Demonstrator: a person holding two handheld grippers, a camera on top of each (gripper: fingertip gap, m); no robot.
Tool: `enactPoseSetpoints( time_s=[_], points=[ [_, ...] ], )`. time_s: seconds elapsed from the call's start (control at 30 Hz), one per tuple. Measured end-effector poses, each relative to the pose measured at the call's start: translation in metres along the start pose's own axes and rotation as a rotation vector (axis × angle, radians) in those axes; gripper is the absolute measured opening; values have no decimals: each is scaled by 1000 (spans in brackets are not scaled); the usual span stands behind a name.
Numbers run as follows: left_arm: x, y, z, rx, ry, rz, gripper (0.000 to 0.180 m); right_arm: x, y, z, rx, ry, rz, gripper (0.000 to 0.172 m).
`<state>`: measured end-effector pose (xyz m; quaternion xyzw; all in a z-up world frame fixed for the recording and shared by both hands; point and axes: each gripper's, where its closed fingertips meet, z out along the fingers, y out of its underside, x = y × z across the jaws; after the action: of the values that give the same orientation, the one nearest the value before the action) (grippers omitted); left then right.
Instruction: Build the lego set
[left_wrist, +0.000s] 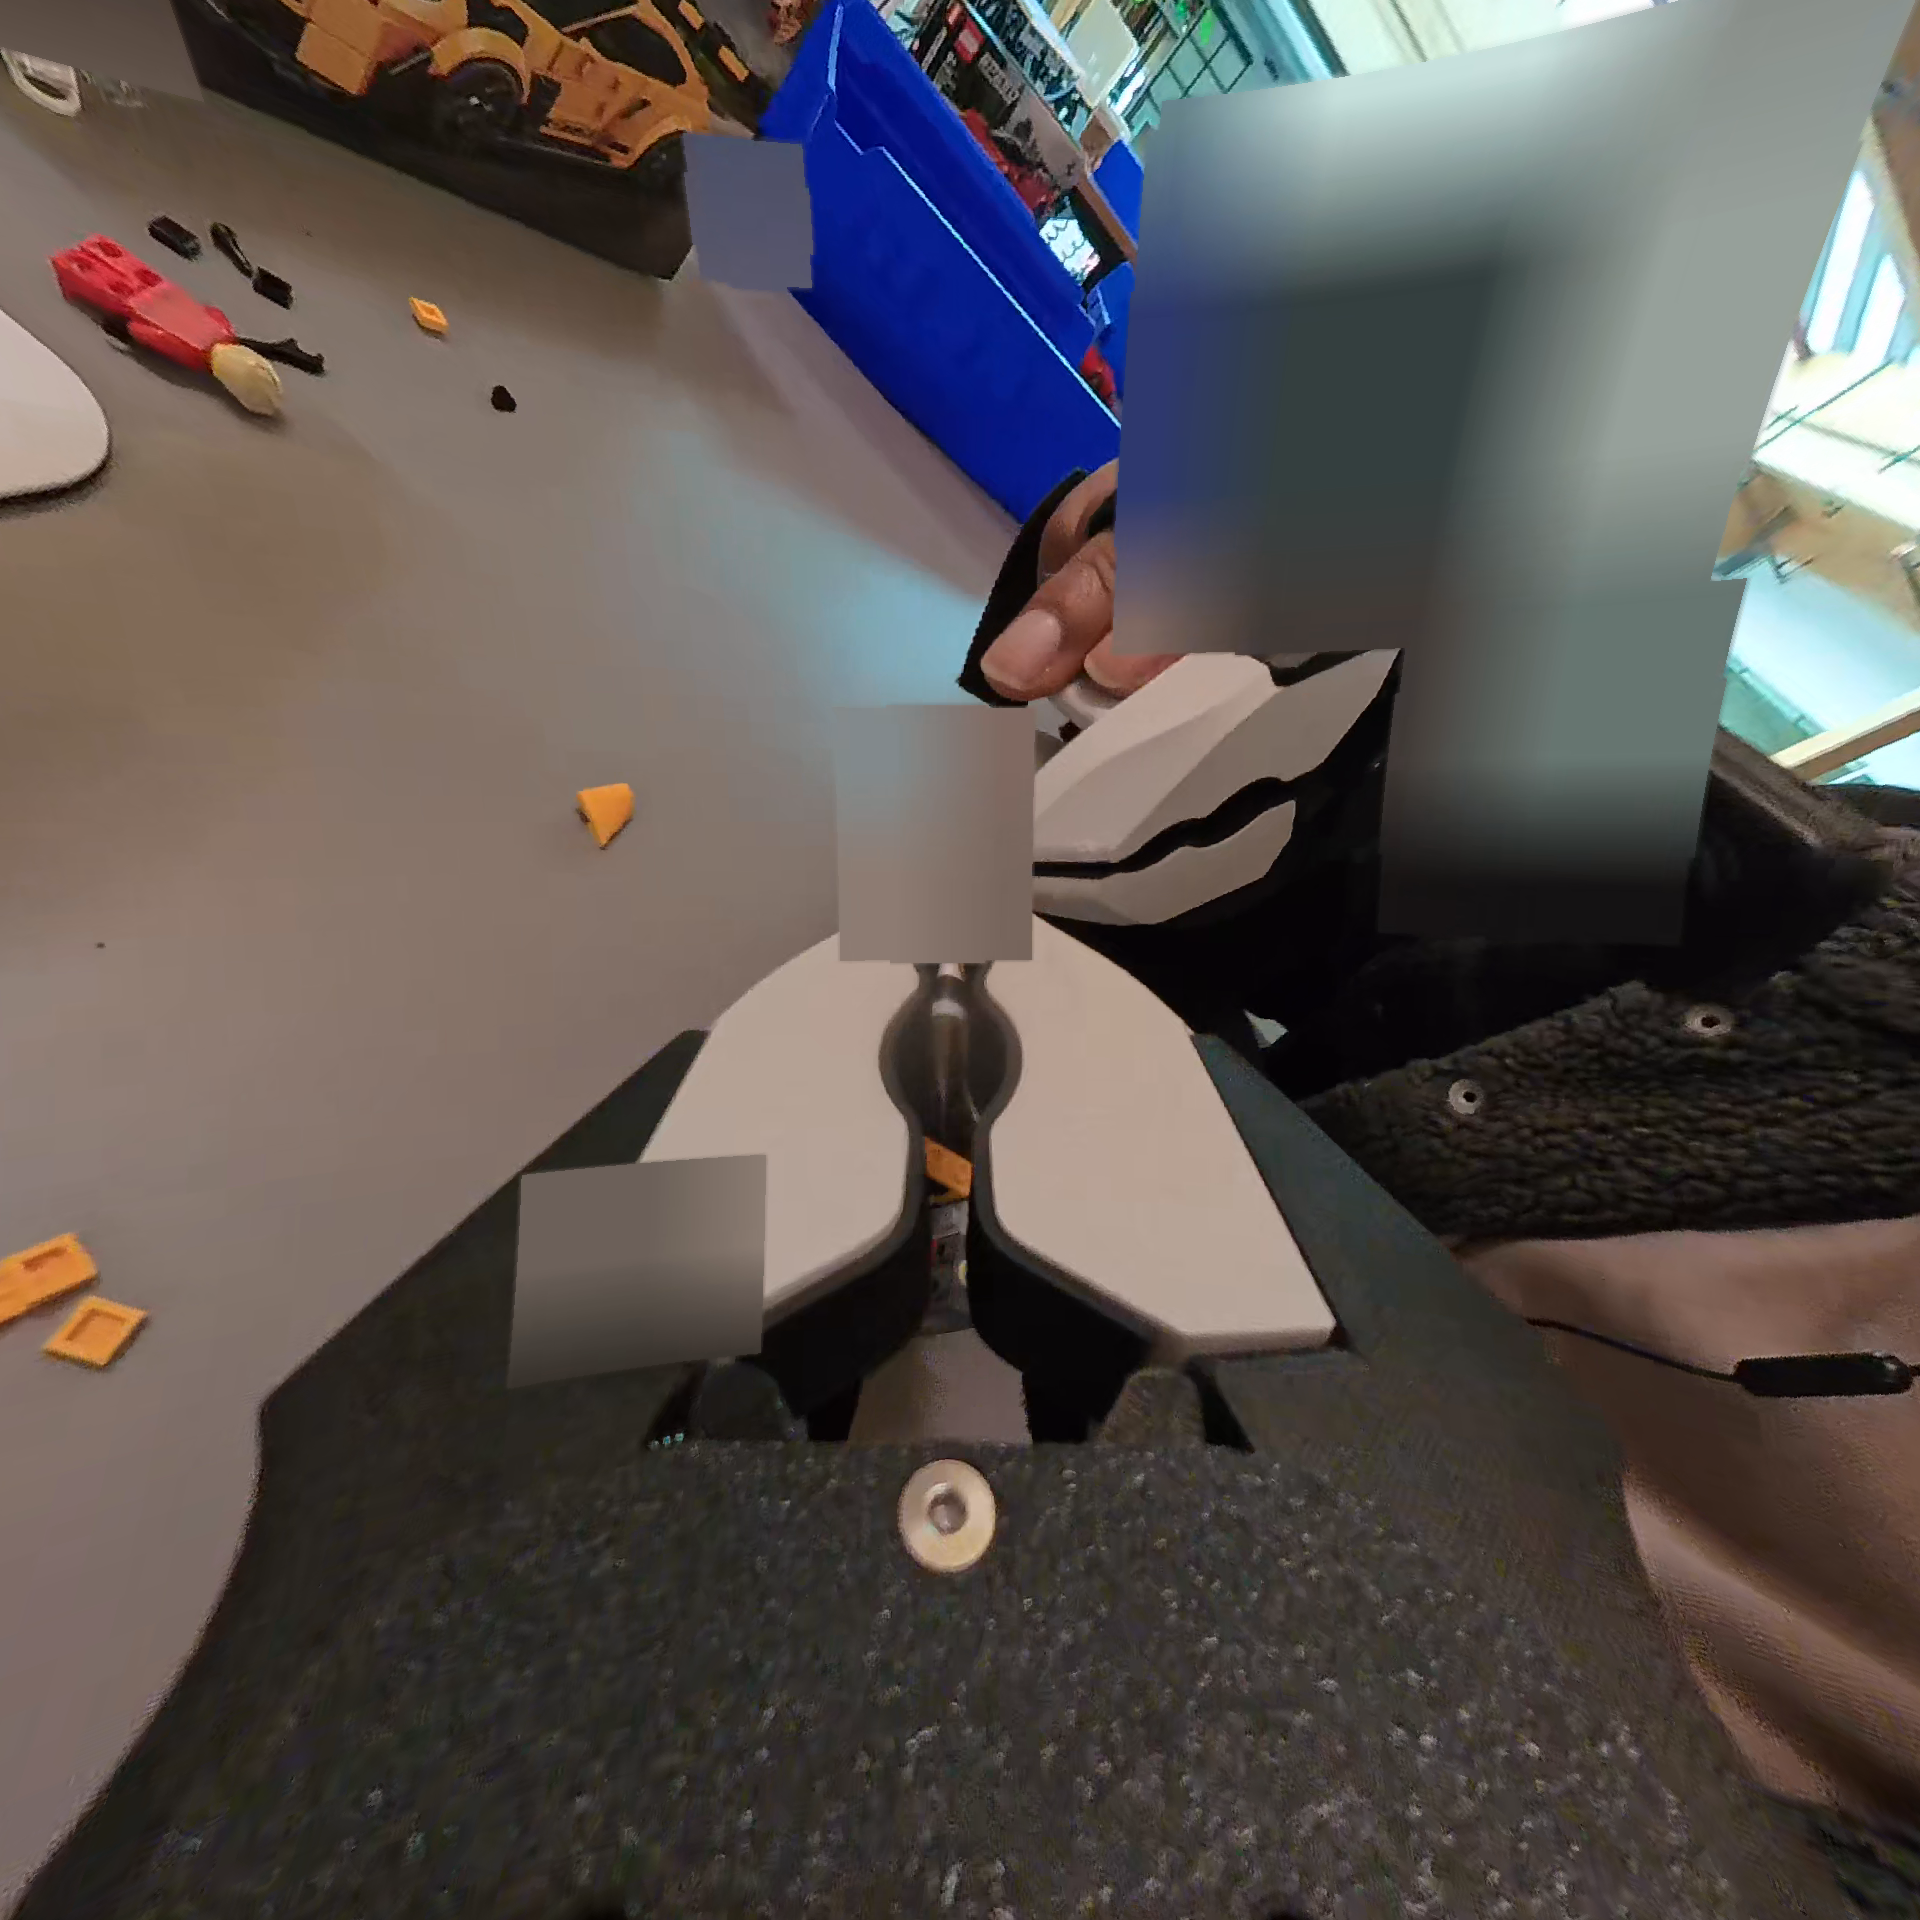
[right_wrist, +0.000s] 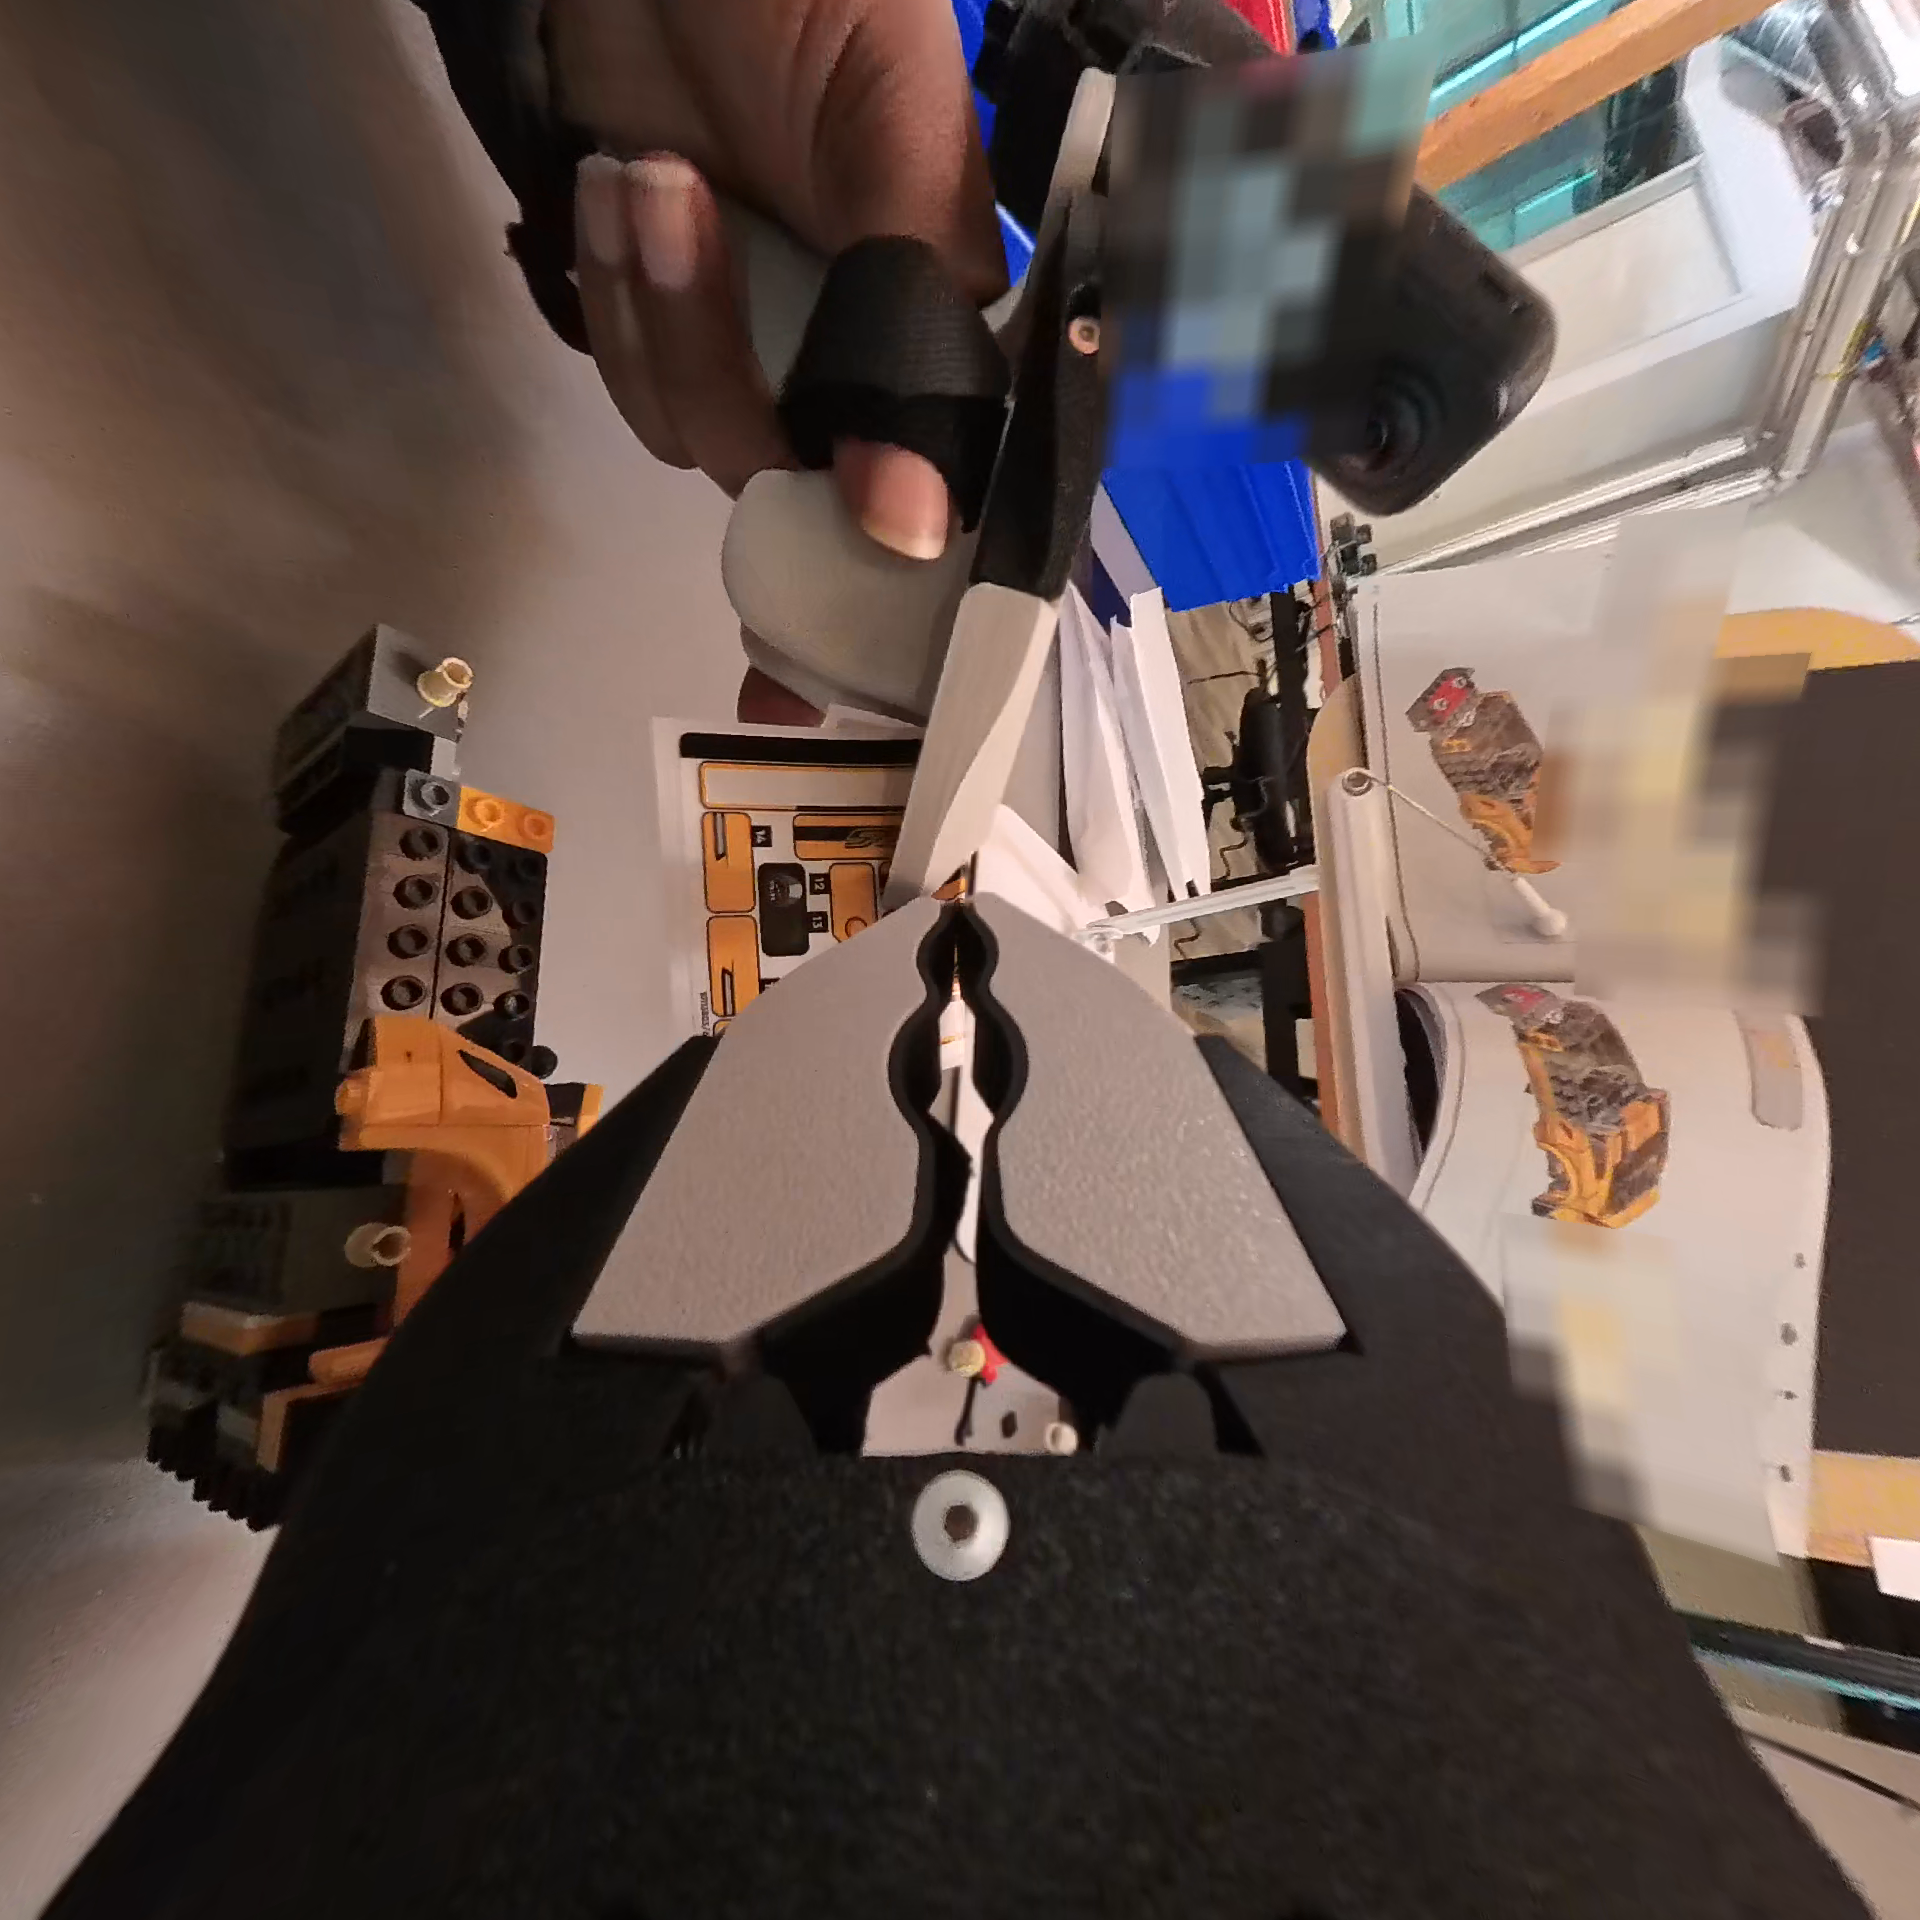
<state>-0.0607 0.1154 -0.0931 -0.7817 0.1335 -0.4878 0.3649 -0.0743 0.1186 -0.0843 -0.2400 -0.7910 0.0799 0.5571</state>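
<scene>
Above the grey tabletop (left_wrist: 312, 727): 2 claws tip to tip, both closed.
Left claw (right_wrist: 940, 868) slanting down from above onto right claw (right_wrist: 961, 920). Small orange piece (right_wrist: 951, 889) right at the meeting tips, holder not determinable. Sticker sheet (right_wrist: 790, 831) just behind, black-and-orange brick model (right_wrist: 416, 987) off to one side, apart.

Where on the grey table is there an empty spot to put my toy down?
The widest bare stretch of grey table lies between the orange wedge piece and the small black bits. It is crowded at the far left by the red brick piece, and at the near left edge by the flat orange pieces.
</scene>
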Motion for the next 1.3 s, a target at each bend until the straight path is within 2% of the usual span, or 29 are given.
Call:
enactPoseSetpoints(
  time_s=[0.3,0.8,0.87,0.97,1.07,1.2,1.3],
  points=[
    [2,0,1,6,56,-76,0,-1,-4,-3,10,45,-152,0],
    [-2,-2,-1,33,116,-191,1,-7,-7,-7,14,34,-268,0],
    [-2,-5,-4,36,107,-166,0,-5,-7,-7,12,45,-268,0],
    [3,-4,-3,26,88,-105,0,3,-6,-9,28,73,-194,0],
    [2,-4,-2,24,63,-69,0,14,-7,-14,78,57,10,5],
    [1,-4,-2,20,12,13,0,13,3,-15,84,-89,312,23],
    [3,-4,-2,15,-28,113,0,8,8,-13,104,-153,428,23]
  ],
)
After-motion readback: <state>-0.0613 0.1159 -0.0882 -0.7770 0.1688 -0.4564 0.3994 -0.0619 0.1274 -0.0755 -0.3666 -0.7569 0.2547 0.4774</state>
